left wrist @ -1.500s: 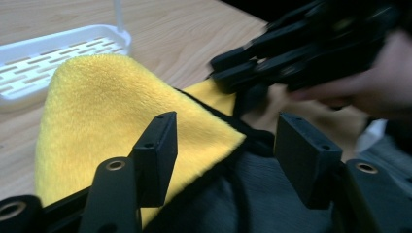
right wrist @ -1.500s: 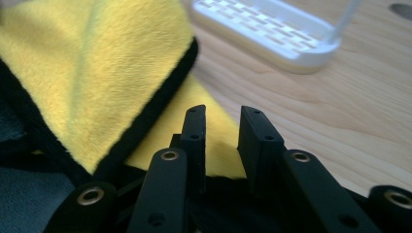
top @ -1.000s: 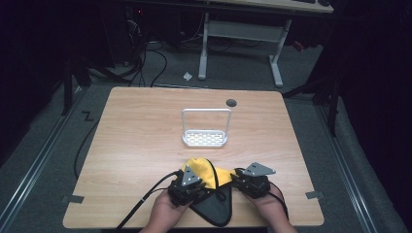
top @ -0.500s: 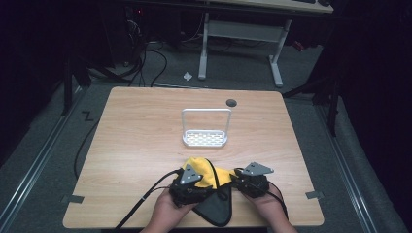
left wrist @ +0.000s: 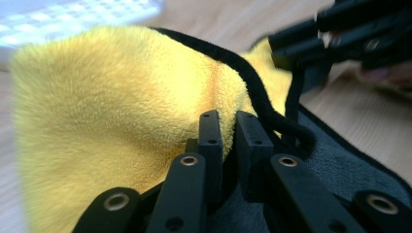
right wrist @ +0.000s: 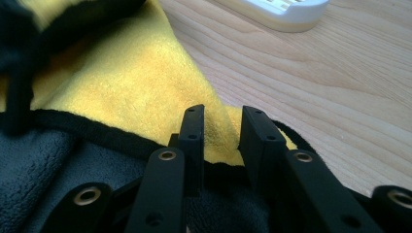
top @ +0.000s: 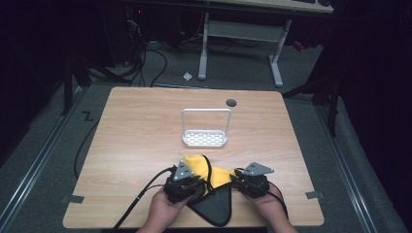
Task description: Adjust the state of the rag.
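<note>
Cloth (top: 214,177), yellow over grey, lies at the tabletop's (top: 145,145) near edge between both grippers. Left gripper (left wrist: 228,128): jaws, just closing, nearly shut on its fold. Right gripper (right wrist: 226,126): jaws pinch its black-trimmed edge (a shallow hold that may slip if pulled).

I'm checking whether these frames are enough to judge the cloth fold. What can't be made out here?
- Yellow-and-grey fleece cloth, high view: its middle is hidden by the left gripper and right gripper.
- White perforated rack, left gripper view: blurred, cut by the top edge.
- Rack, right gripper view: cut off by the top edge.
</note>
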Available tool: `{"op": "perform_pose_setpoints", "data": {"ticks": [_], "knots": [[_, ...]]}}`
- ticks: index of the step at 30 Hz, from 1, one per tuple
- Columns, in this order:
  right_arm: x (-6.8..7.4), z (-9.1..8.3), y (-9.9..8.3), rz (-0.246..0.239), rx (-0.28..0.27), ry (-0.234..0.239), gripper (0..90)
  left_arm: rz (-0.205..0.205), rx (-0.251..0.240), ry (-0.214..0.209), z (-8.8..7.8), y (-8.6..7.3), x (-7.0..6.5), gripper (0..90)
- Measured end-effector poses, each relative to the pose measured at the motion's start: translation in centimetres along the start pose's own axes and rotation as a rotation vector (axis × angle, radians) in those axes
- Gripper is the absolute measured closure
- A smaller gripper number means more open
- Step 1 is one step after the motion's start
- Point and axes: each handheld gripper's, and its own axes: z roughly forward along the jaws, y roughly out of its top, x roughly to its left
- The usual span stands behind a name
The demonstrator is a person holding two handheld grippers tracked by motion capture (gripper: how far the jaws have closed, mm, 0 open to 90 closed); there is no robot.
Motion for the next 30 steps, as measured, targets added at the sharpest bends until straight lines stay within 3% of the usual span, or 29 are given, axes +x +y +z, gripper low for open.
{"op": "perform_pose_setpoints", "data": {"ticks": [3,9,14,18,20,22,24,30], "knots": [[0.0,0.1,0.0,-0.003,0.0,0.0,72.3,-0.037,-0.045,0.025,-2.5,-0.4,1.5,82.0],[0.0,0.1,-0.1,0.0,0.005,-0.006,72.5,-0.127,-0.077,0.104,-6.2,-2.4,5.3,81.7],[0.0,0.2,0.0,-0.005,0.01,-0.012,72.5,-0.202,-0.041,0.163,-7.6,-4.8,8.2,81.2],[-0.1,0.3,0.0,-0.012,0.012,-0.02,72.5,-0.274,0.031,0.185,-7.7,-6.6,10.2,79.8],[-0.2,0.3,0.0,-0.015,0.014,-0.025,72.4,-0.292,0.047,0.185,-7.9,-7.1,10.6,77.1],[-0.4,0.4,-0.1,-0.017,0.016,-0.026,72.4,-0.303,0.059,0.199,-8.2,-7.6,10.7,68.8],[-0.5,0.5,-0.1,-0.011,0.021,-0.024,72.5,-0.31,0.049,0.214,-8.7,-7.9,10.8,66.8],[-0.7,0.7,-0.1,-0.011,0.021,-0.027,72.4,-0.316,-0.054,0.265,-10.5,-7.4,10.6,60.0]]}}
